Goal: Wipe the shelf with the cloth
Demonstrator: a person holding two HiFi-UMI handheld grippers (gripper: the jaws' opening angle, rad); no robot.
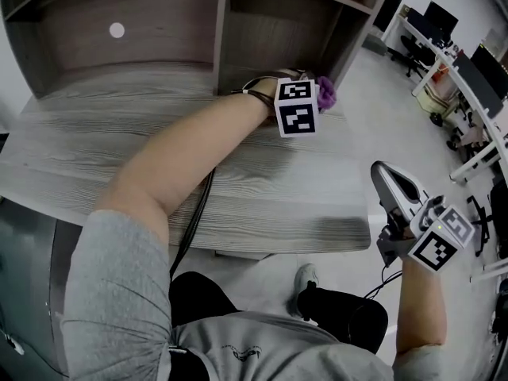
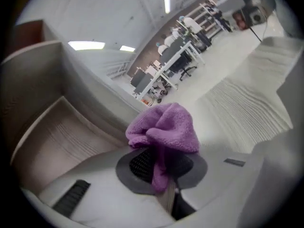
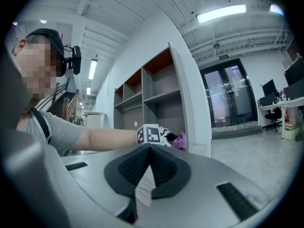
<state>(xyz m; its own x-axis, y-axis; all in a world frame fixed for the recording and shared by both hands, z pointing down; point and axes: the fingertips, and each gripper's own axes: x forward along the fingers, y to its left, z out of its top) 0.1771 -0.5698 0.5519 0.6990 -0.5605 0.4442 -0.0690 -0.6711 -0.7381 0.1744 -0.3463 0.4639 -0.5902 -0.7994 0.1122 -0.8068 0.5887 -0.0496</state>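
Cloth pinched in the left gripper's jaws at the shelf, twelve o'clock. Off the table at four o'clock, the right gripper, jaws pressed together.

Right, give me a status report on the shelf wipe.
Left gripper shut on purple cloth, at the shelf right bay's foot. Right gripper shut, empty, off the desk edge. Nothing seen blocking.

Left tool extended (clamping cloth); right tool aside, jaws closed.
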